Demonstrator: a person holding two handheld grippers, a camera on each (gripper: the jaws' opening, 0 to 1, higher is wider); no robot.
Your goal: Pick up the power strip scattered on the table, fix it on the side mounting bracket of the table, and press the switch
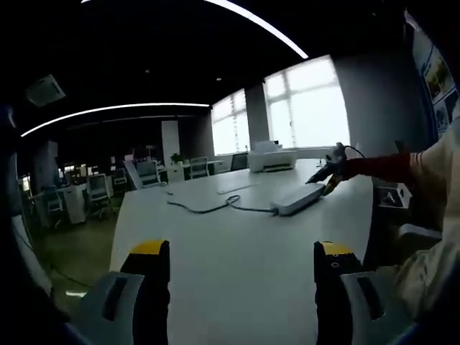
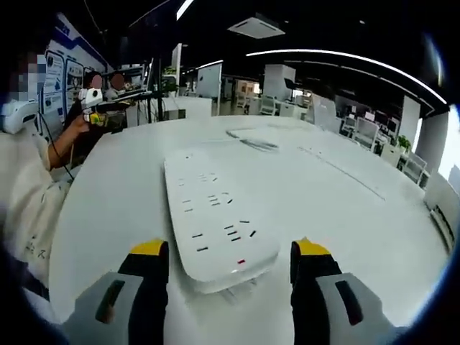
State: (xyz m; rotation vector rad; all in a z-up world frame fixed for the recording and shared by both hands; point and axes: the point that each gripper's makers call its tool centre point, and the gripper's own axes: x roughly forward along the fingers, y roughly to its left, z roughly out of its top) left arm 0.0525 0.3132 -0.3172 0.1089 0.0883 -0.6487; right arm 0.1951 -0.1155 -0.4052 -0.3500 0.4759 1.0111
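A white power strip (image 2: 215,215) lies flat on the tabletop (image 2: 345,215), its near end between the wide-spread jaws of the right hand-held gripper (image 2: 230,262), long axis pointing away. The left hand-held gripper (image 1: 241,259) is spread wide, empty.

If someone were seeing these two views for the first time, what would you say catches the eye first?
The long white power strip lying flat on the white table dominates the right gripper view, its near end between the open yellow-tipped jaws of the right gripper. In the left gripper view, that gripper reaches the strip from the right, a dark cable trailing across the table, while the left gripper hangs open.
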